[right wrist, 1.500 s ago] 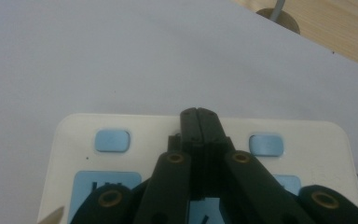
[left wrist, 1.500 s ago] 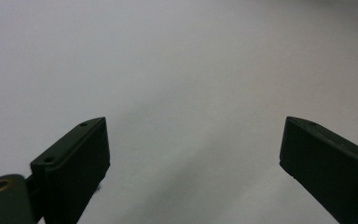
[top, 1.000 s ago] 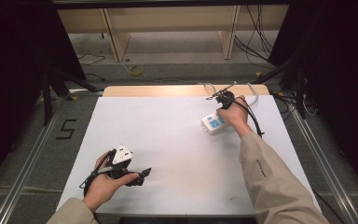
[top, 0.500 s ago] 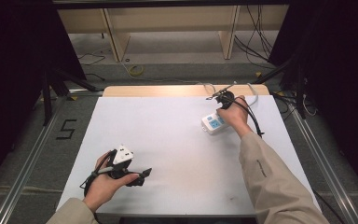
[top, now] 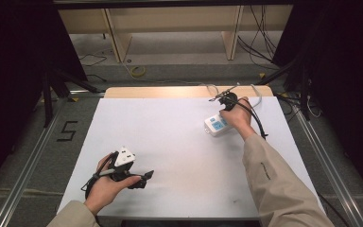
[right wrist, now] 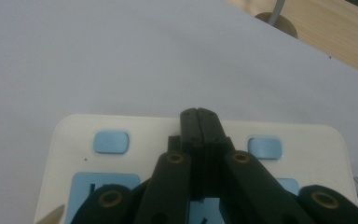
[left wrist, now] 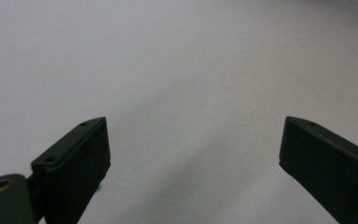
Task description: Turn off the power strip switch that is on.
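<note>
A white power strip [top: 215, 126] with blue buttons lies at the right of the white table [top: 179, 142]. My right gripper [right wrist: 199, 114] is shut, with the two jaws pressed together. Its tips rest over the power strip [right wrist: 135, 128], between two blue buttons [right wrist: 111, 141]. In the high view the person's right hand [top: 236, 116] covers most of that gripper. My left gripper [top: 144, 177] lies low at the front left, held in the left hand. It is open in the left gripper view [left wrist: 193, 154], with bare table between the jaws.
A wooden strip [top: 170, 91] runs along the table's far edge, and a white cable [top: 212, 90] crosses it behind the power strip. Metal rails [top: 28, 156] flank the table. Loose cables [top: 137, 71] lie on the floor beyond.
</note>
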Available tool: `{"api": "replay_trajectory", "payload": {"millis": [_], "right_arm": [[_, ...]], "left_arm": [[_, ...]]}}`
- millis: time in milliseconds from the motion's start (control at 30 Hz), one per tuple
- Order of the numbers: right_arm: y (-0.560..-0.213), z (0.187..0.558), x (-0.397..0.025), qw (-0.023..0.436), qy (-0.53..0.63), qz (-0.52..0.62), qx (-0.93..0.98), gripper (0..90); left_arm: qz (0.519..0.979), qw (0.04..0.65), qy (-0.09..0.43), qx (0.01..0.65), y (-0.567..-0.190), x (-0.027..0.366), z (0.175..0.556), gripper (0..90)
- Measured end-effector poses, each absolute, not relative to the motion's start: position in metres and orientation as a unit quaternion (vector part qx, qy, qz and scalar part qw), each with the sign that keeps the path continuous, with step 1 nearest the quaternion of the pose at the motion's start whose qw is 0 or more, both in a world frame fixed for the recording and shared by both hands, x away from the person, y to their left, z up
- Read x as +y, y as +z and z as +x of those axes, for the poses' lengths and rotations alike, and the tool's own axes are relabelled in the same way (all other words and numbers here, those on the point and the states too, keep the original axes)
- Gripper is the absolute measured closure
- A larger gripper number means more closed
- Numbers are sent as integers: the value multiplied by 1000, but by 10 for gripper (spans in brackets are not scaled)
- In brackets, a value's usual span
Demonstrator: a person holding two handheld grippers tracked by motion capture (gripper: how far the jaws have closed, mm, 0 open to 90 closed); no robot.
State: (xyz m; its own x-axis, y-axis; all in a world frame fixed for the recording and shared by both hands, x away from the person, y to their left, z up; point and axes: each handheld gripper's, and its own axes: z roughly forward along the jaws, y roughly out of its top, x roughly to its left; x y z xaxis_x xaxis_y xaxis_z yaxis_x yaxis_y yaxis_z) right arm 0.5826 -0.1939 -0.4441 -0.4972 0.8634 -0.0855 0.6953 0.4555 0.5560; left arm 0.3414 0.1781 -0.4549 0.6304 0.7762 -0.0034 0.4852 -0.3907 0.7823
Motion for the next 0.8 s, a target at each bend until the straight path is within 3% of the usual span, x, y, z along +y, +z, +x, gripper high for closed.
{"api": "replay_trajectory", "payload": {"millis": [800], "right_arm": [[-442,582,-195,186,238,466,832,900]], "left_arm": [[813,393,186,387,-455,178,341,82]]}}
